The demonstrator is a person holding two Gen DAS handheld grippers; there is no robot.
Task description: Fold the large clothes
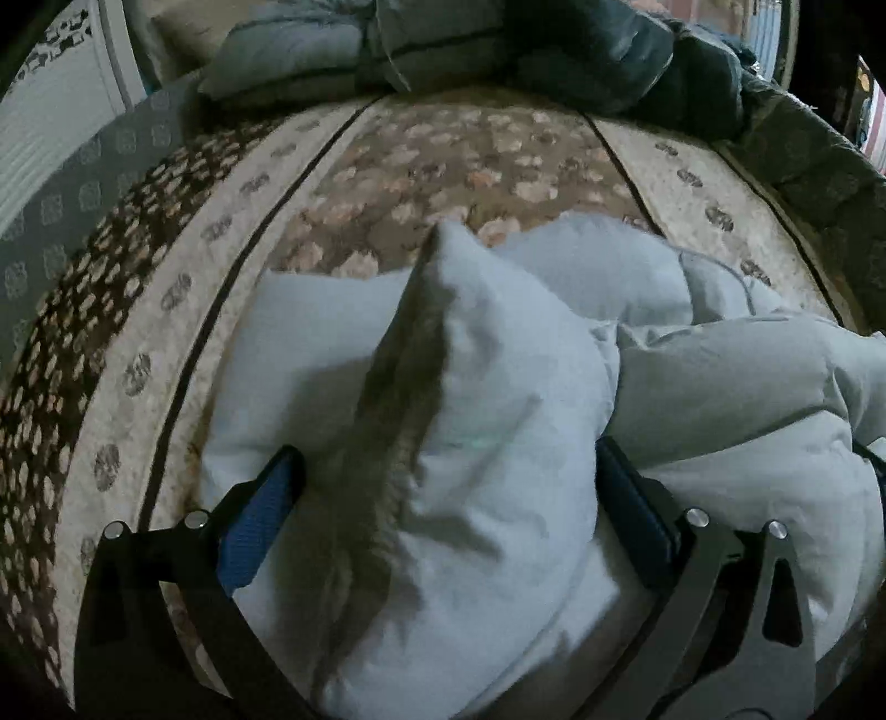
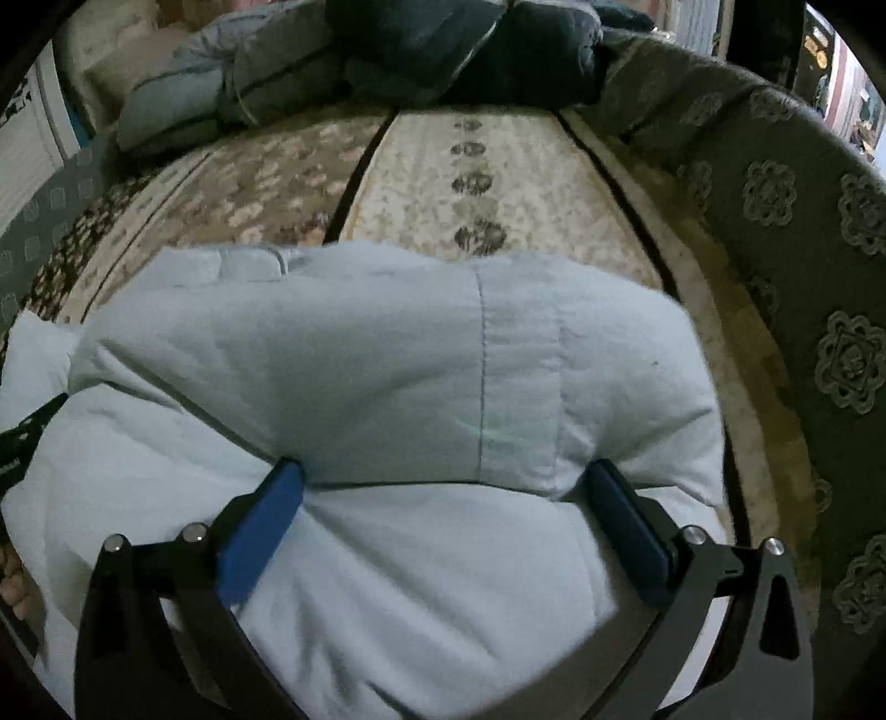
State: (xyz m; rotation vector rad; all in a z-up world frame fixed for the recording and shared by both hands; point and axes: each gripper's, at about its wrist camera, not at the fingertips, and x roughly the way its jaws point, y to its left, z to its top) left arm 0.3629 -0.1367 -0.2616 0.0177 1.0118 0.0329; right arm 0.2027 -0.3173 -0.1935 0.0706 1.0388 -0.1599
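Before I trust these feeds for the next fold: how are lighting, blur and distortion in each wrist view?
Left wrist view: dim, strong fisheye bend in the bedspread stripes; the pale blue padded coat is slightly soft, its fur trim smeared. Right wrist view: equally dim, no glare; coat edges look motion-blurred, while the dark clothes pile at the back is murky.

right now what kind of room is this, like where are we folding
Most likely a bedroom, working on a bed. The pale blue padded garment lies on a floral patterned bedspread, more folded padded clothing is piled at the far end, and a grey medallion-patterned upholstered edge runs along the side.
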